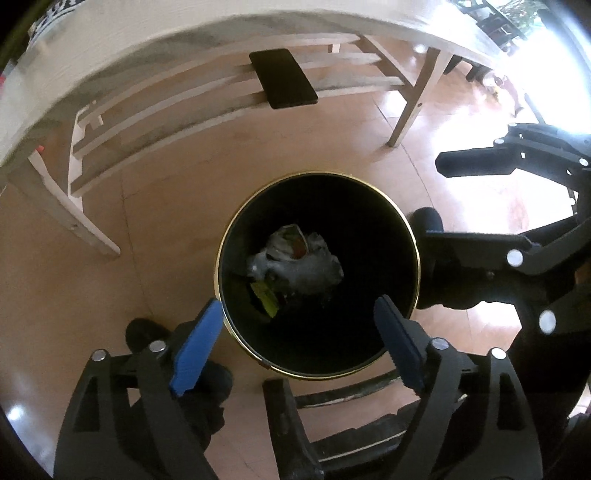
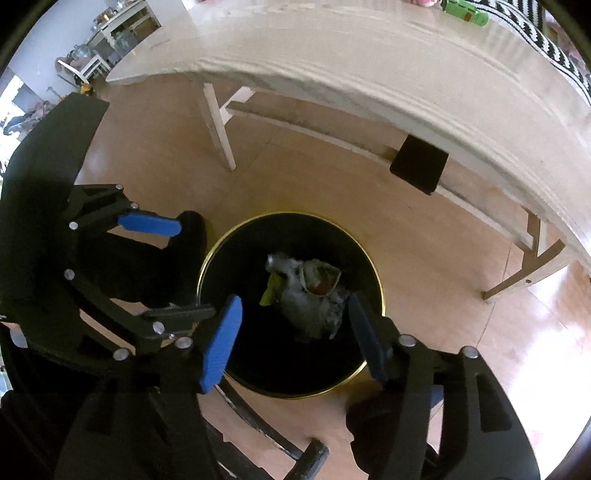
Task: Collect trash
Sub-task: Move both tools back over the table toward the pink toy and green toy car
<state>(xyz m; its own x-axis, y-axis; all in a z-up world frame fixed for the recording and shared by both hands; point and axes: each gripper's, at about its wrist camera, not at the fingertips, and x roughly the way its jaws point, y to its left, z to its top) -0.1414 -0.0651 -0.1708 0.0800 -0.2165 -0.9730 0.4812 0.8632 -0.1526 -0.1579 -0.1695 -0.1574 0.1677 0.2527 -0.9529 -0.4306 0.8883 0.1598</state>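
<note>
Directly below both tongs, on the floor (image 1: 177, 236), stands a black bin (image 1: 410, 236) with a thin gold rim, and the trash (image 1: 295, 258) lies at its bottom: a crumpled grey wad with a printed wrapper on top and a yellow-green scrap at its edge. Left tongs (image 1: 295, 332) hang over the near side of the bin's mouth, jaws wide apart, nothing between them. Right tongs (image 2: 291, 328) hang beside them over the same mouth, jaws also apart and empty; each pair shows in the other's view, close alongside. Beyond the bin is a white worktop (image 2: 369, 62); a dark flat slab, likely a phone (image 1: 282, 77), rests on the slatted rail beneath it. A green object (image 2: 467, 13) sits on the far part of the worktop, too blurred to name. Risks, as I judge them: the two tongs are near enough that a careless lift could knock one against the other; a low swing away could clip the gold rim and tip the light-looking bin, spilling what is in it; a reach under the worktop could nudge the phone off its rail. The person's dark shoes (image 1: 428, 221) stand just beside the bin, so a step could kick it.
</note>
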